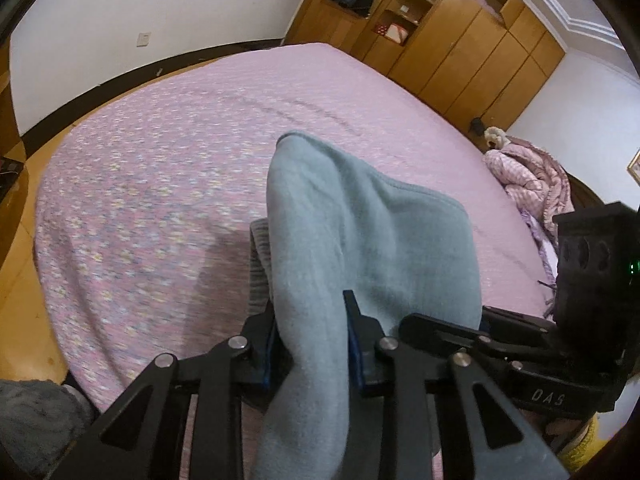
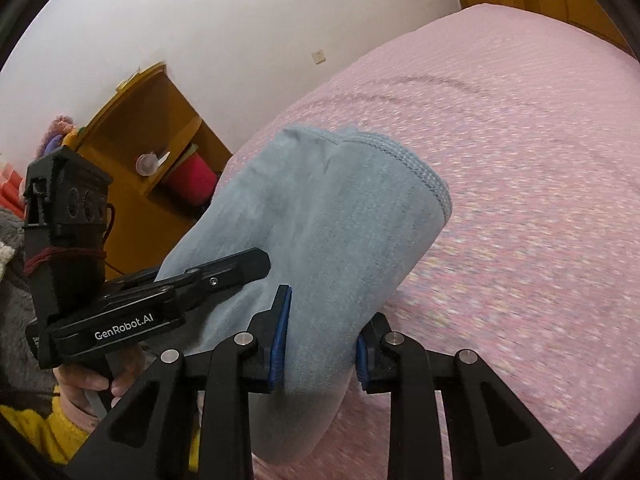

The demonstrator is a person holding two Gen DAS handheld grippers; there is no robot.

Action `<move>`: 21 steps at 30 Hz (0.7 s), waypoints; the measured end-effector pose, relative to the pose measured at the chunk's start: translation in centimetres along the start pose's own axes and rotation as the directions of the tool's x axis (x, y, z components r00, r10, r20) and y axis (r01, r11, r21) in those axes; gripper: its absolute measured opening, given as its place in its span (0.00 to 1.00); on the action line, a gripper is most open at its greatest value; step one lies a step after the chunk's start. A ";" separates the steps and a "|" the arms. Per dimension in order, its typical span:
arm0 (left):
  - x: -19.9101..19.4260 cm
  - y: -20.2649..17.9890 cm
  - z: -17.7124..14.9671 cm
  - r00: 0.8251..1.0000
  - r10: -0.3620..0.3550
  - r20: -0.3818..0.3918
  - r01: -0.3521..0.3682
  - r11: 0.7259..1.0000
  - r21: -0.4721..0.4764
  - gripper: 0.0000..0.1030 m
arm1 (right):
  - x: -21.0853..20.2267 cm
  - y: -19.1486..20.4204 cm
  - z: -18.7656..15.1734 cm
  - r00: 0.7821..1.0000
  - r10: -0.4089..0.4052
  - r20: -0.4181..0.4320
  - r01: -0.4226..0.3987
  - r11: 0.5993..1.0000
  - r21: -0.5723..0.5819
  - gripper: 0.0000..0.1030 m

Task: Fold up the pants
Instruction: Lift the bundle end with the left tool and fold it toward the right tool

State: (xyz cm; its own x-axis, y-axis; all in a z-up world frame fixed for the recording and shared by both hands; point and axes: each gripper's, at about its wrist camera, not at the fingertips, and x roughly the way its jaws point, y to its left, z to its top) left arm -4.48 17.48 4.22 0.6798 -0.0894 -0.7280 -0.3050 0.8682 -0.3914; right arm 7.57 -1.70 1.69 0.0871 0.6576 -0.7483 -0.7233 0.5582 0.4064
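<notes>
pants [image 1: 360, 232] hang bunched above the bed [image 1: 160, 160], pinched by left gripper [image 1: 316, 344] and right gripper [image 2: 320, 340]; folding looks barely begun.

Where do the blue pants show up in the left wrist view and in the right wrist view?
Left wrist view: the blue pants fill the lower centre, rising from between this gripper's jaws.
Right wrist view: the blue pants sit centre, slightly left, clamped low in the picture.
Shared landmark: the pink bedspread under them, with a dark curved crease.
</notes>
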 end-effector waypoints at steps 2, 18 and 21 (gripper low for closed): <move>0.0 -1.6 -0.1 1.000 -0.019 -0.002 0.019 1.000 0.010 0.27 | -1.1 -0.8 -0.3 1.000 -0.012 0.007 0.012 1.000 0.006 0.27; 3.7 -14.5 -0.2 0.992 -0.089 -0.091 0.101 0.986 0.134 0.27 | -10.6 -10.5 -2.3 0.992 -0.052 0.116 0.038 0.991 0.126 0.27; 4.6 -16.9 0.2 0.990 -0.102 -0.099 0.118 0.979 0.168 0.27 | -12.1 -12.8 -2.6 0.989 -0.068 0.135 0.047 0.987 0.152 0.27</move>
State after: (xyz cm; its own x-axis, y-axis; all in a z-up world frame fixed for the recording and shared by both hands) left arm 3.95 2.46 7.65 0.6382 -0.2253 -0.7362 -0.1068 0.9211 -0.3745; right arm 13.96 -18.11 4.16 0.2274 0.6805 -0.6966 -0.6057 0.6589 0.4460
